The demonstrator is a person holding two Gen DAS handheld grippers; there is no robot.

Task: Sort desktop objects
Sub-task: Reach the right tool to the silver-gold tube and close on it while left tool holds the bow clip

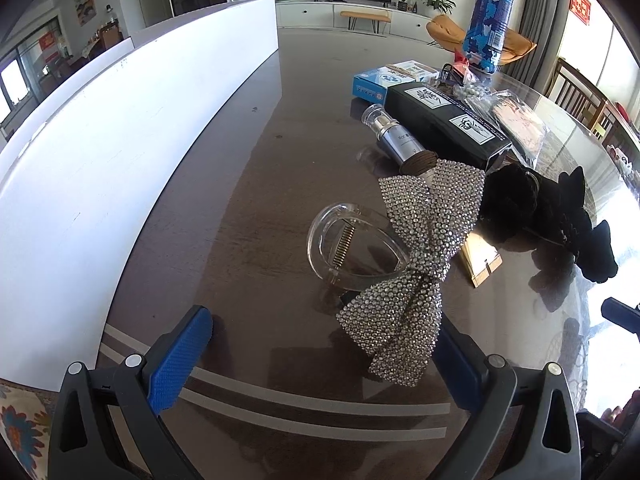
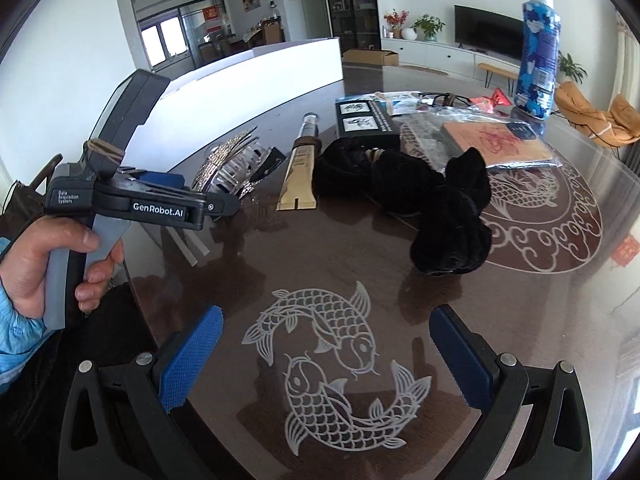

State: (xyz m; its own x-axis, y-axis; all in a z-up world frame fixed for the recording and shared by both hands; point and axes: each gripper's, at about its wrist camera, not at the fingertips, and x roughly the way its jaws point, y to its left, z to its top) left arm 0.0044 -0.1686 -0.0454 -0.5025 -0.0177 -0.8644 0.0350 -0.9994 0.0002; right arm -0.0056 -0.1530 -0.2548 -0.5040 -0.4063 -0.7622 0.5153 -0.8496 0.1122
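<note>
A rhinestone bow hair clip (image 1: 416, 256) with a clear claw (image 1: 352, 248) lies on the dark table just ahead of my left gripper (image 1: 320, 356), which is open and empty. Behind it lie a silver bottle (image 1: 394, 136), a black box (image 1: 444, 124), a black velvet bow (image 1: 560, 220) and a wooden comb (image 1: 480, 258). My right gripper (image 2: 326, 356) is open and empty over a fish pattern (image 2: 332, 364). In the right wrist view the left gripper (image 2: 168, 200) is at the left beside the rhinestone clip (image 2: 228, 164); the black bow (image 2: 432, 204) lies ahead.
A white box wall (image 1: 120, 152) runs along the table's left side. A blue camouflage bottle (image 1: 488, 16) stands at the back near a blue-white carton (image 1: 384, 80) and a clear bag (image 2: 480, 140). Chairs stand beyond the table's right edge.
</note>
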